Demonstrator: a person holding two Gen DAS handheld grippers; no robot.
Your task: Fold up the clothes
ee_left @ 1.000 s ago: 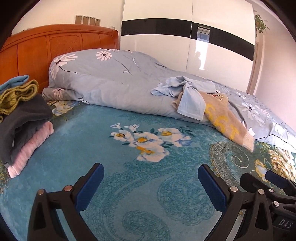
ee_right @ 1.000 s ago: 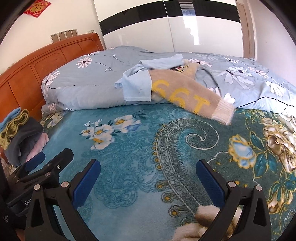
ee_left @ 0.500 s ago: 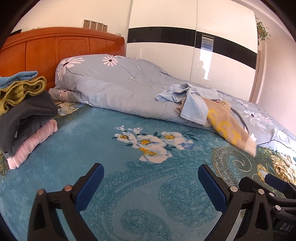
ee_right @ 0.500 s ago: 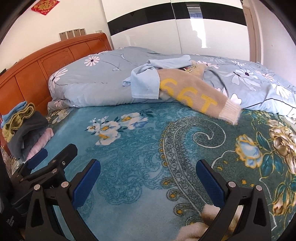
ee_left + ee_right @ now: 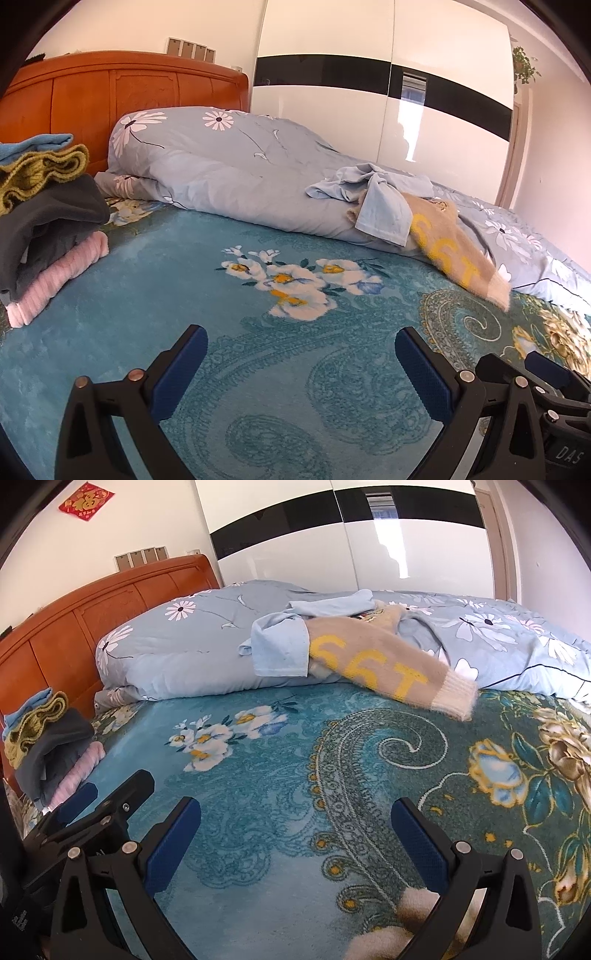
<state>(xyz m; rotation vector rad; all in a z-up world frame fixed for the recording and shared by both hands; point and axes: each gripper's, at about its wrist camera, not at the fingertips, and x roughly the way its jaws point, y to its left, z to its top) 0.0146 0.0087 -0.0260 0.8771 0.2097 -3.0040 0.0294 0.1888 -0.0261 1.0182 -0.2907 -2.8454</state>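
Both wrist views low over the bedspread (image 5: 155, 295), facing the headboard (image 5: 92, 627) edge; shared: folded stack (image 5: 48, 229), quilt (image 5: 184, 653).

Fuzzy knit sweater (image 5: 391, 664), smooth cotton quilt (image 5: 229, 173), plush blanket (image 5: 147, 295), glossy wood headboard (image 5: 110, 92), matt plastic fingers (image 5: 421, 373).

Large yellow characters reading "661", seen upside down, are knitted into the sleeve of the fuzzy beige sweater (image 5: 373, 664). The letters "DAS" are printed in white on the black plastic gripper body (image 5: 565, 453) at the lower right of the left wrist view. A gold character "福" is shown on the red paper wall decoration (image 5: 86, 501).
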